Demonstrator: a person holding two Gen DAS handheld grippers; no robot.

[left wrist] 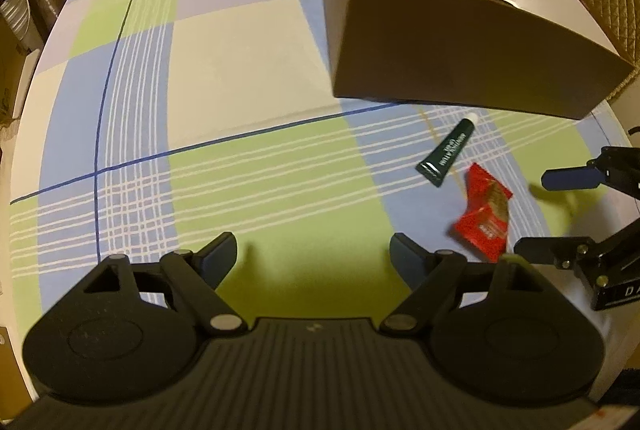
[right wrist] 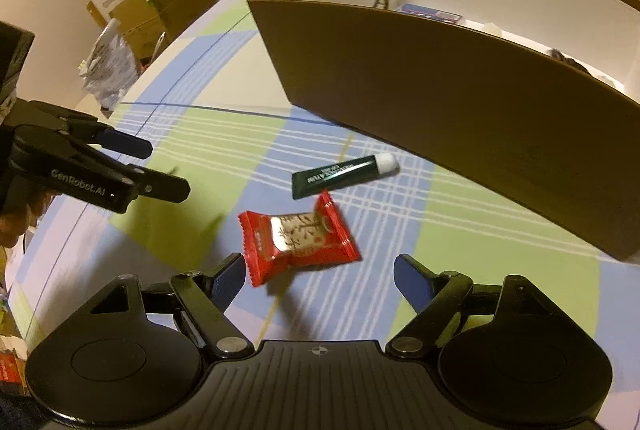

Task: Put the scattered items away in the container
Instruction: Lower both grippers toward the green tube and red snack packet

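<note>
your right claw (right wrist: 318,272) is hanging wide open over the red candy packet (right wrist: 298,240), gripping nothing. your left claw (left wrist: 314,256) is gaping empty too. the green tube (right wrist: 344,176) is lying at 12 o'clock of the packet, beside the brown box (right wrist: 460,118).

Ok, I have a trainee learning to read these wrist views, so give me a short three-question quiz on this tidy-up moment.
1. True or false: the red candy packet already lies inside the brown box.
2. Which loose item lies nearer the box wall? A) the green tube B) the red candy packet
3. Fill in: the right gripper has its jaws ____, with the packet just ahead of them on the checked tablecloth.

Key
1. False: it lies on the cloth outside the box.
2. A
3. Open. The left gripper is also open, over bare cloth.
</note>
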